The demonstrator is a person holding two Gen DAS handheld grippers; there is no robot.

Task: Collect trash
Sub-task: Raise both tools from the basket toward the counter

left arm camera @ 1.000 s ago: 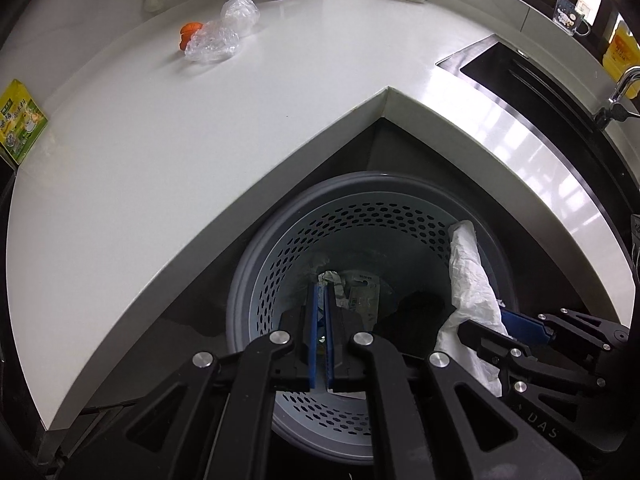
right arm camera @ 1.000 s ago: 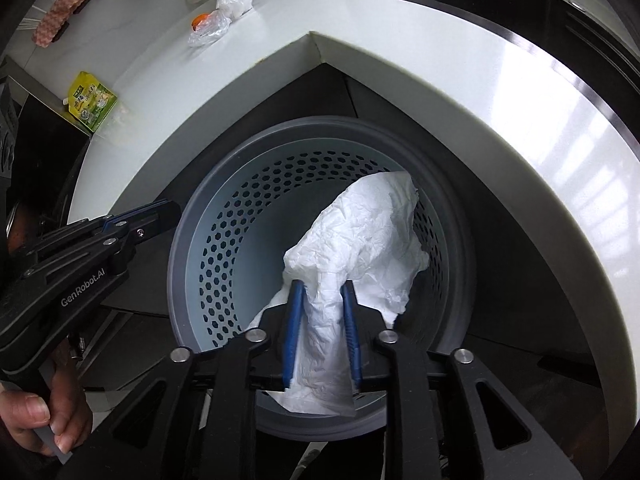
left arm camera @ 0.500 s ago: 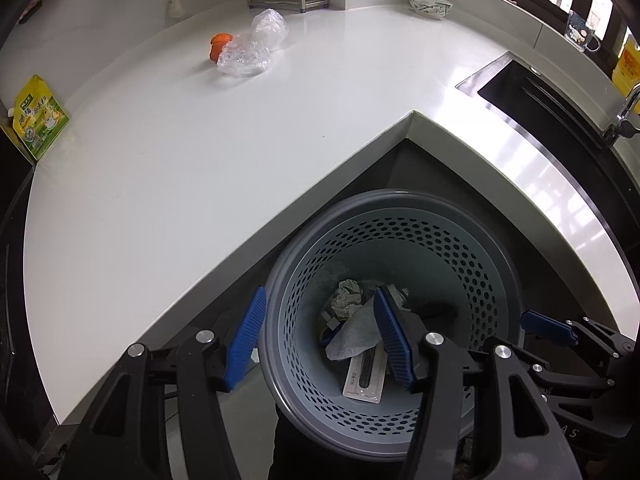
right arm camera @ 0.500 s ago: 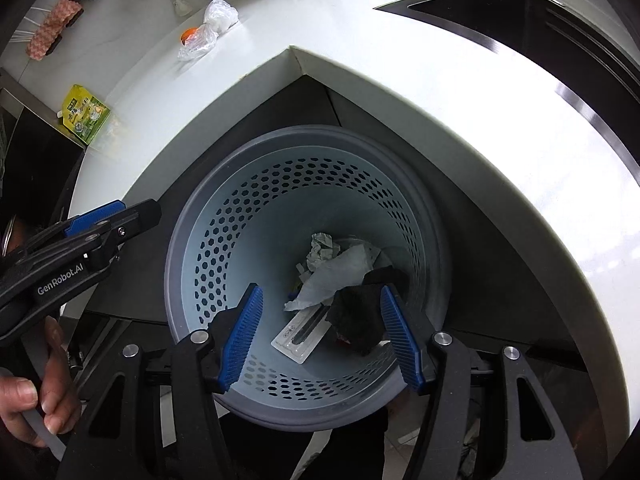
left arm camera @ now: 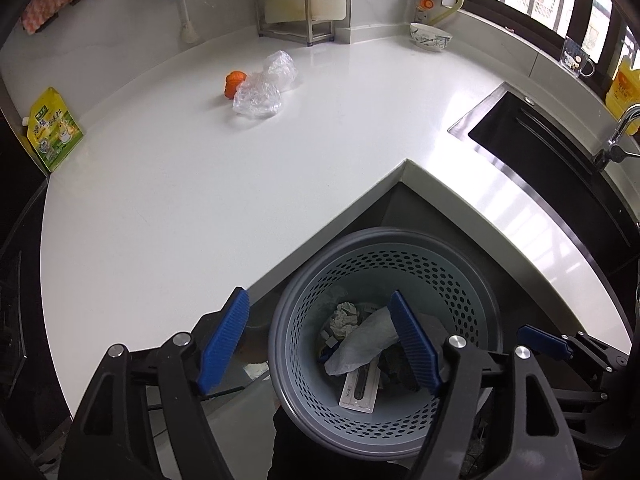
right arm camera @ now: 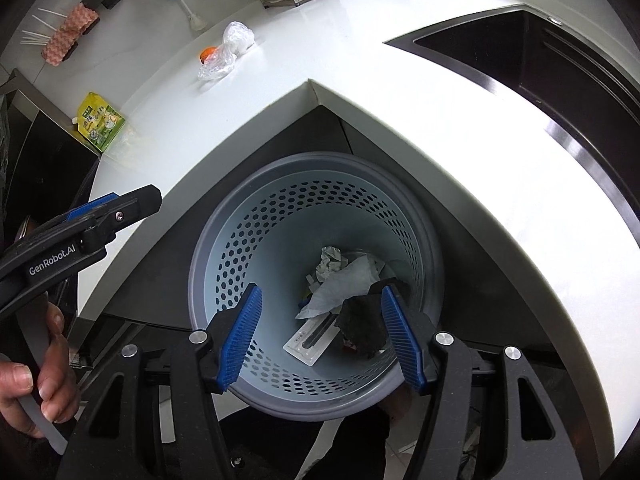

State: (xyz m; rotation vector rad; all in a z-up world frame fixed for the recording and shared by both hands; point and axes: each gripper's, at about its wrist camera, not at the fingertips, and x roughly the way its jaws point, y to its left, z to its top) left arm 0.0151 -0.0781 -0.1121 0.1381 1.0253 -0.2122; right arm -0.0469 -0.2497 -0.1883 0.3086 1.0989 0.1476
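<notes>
A grey perforated trash basket [left arm camera: 472,276] [right arm camera: 224,236] stands on the floor under the corner of the white counter. Inside lie a white bag [left arm camera: 362,344] [right arm camera: 344,284], crumpled paper [left arm camera: 344,316], a flat packet [left arm camera: 360,390] [right arm camera: 310,340] and a dark scrap [right arm camera: 362,320]. My left gripper [left arm camera: 320,340] is open and empty above the basket's left rim. My right gripper [right arm camera: 320,334] is open and empty above the basket. On the counter lie clear crumpled plastic [left arm camera: 262,90] [right arm camera: 222,58] and an orange piece [left arm camera: 233,82] [right arm camera: 207,54].
A green-yellow pouch [left arm camera: 52,130] [right arm camera: 100,120] lies at the counter's left end. A black sink [left arm camera: 560,176] [right arm camera: 540,52] is on the right with a faucet [left arm camera: 618,136]. A bowl [left arm camera: 430,36], a metal rack [left arm camera: 294,12] and a brush [left arm camera: 184,12] stand at the back.
Both grippers opened and rose away from the basket. The white bag left my right gripper and fell into the basket.
</notes>
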